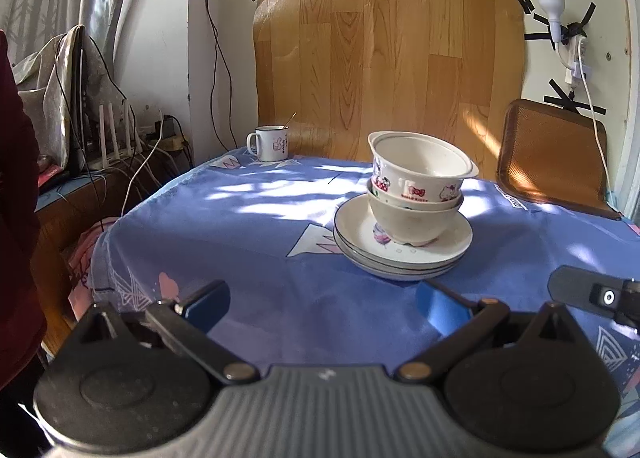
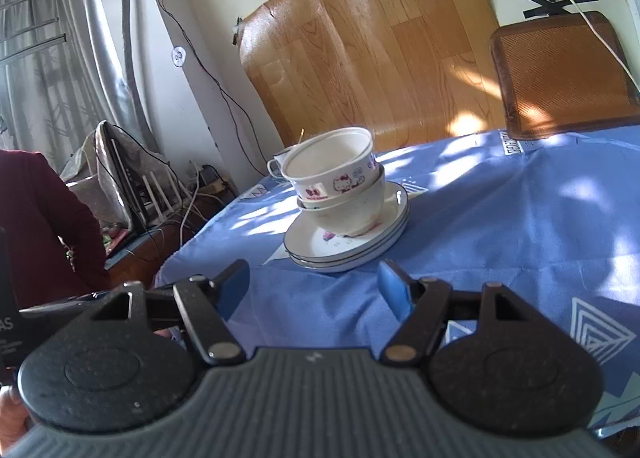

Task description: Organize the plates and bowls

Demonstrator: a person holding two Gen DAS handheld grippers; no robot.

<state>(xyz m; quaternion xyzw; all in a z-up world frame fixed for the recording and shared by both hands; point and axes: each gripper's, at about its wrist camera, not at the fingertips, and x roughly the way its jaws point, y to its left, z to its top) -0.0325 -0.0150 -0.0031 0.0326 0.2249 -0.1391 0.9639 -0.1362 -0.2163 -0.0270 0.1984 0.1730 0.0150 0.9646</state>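
A stack of white plates with dark rims sits on the blue tablecloth. On the plates stand nested bowls: a plain cream bowl below and a cartoon-printed bowl on top. The same plates and bowls show in the right wrist view. My left gripper is open and empty, a short way in front of the stack. My right gripper is open and empty, also just before the stack. Part of the right gripper shows at the left view's right edge.
A white mug with a stick in it stands at the table's far left corner. A wood-pattern sheet is taped to the wall behind. A woven mat leans at the far right. Cables and a router lie beyond the left edge.
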